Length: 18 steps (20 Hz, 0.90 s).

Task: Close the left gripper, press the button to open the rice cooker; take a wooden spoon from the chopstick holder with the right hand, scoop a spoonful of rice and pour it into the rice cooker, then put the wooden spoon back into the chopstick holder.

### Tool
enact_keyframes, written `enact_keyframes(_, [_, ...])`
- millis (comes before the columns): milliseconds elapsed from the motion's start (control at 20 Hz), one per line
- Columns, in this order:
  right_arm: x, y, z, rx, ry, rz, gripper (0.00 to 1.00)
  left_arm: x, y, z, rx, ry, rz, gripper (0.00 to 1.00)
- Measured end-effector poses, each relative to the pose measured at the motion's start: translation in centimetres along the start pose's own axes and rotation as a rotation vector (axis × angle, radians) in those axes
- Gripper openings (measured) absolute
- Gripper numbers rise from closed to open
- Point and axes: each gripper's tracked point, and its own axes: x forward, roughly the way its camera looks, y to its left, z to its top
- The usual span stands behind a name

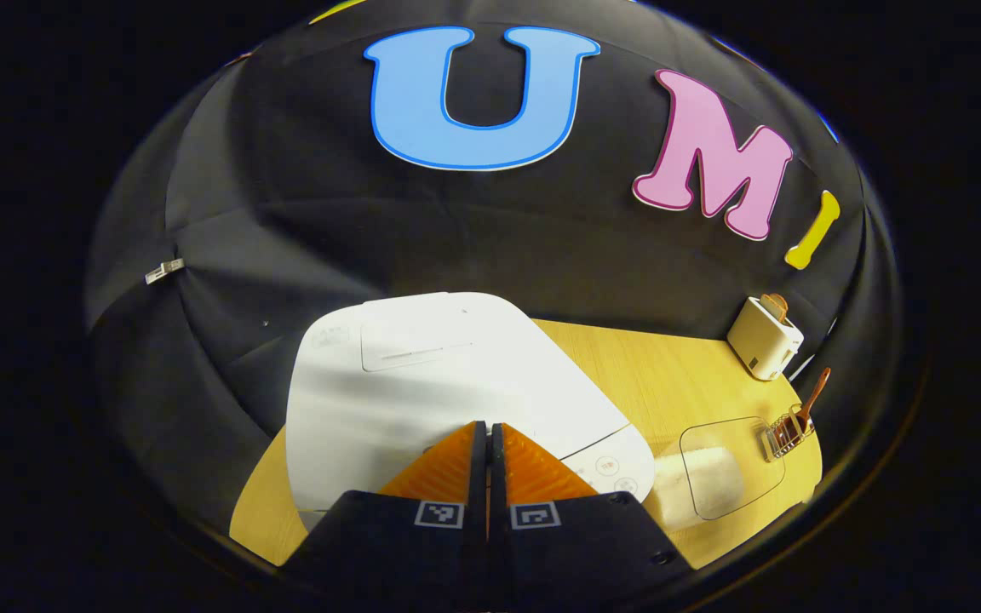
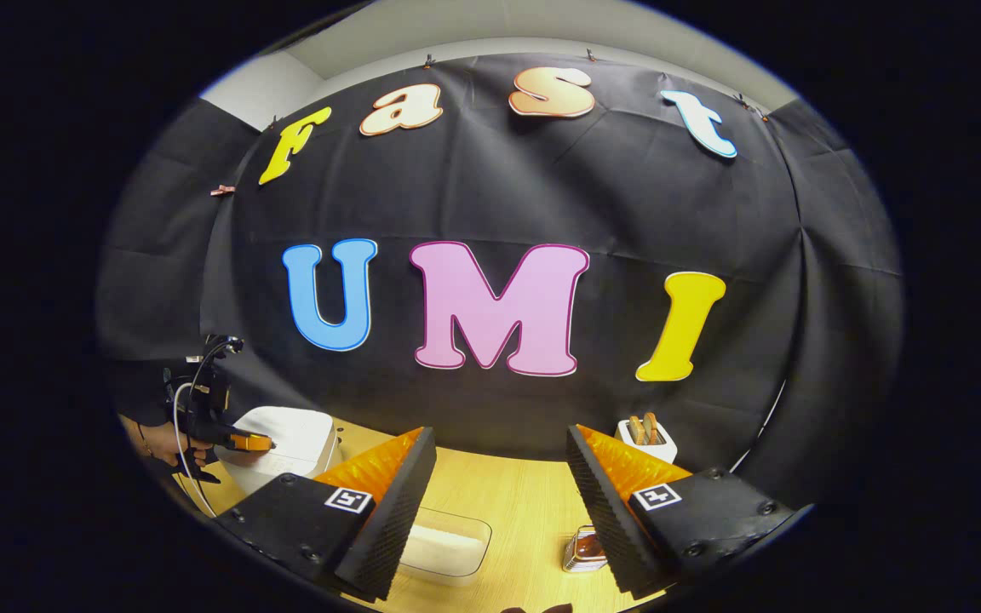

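The left gripper [image 1: 488,443], fingers pressed together, hovers over the closed rice cooker [image 1: 439,383]; its button needs a firm, stiff push. The right gripper [image 2: 499,502] is wide open; the light, rigid wooden spoon [image 1: 814,396] at three o'clock is probably best pinched along its handle.

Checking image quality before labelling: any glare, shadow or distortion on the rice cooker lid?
Left gripper view: the white rice cooker lid is bright, nearly washed out, with a soft grey shadow band across it; fisheye bends the wooden table edge. Right gripper view: the cooker is small, evenly lit, sharp.
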Motion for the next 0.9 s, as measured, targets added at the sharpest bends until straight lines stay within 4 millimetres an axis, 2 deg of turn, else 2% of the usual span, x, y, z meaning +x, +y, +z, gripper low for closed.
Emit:
enact_keyframes(100, [-0.1,-0.2,0.0,-0.009,-0.004,-0.001,0.95,-0.7,-0.1,1.3,0.036,-0.036,0.012,0.06])
enact_keyframes(400, [-0.1,-0.8,0.1,-0.001,-0.003,-0.017,0.95,-3.2,0.7,9.9,0.079,-0.216,0.042,0.06])
enact_keyframes(900, [-0.5,-1.2,0.3,0.006,-0.006,-0.024,0.95,-2.8,3.0,18.9,0.121,-0.392,0.082,0.06])
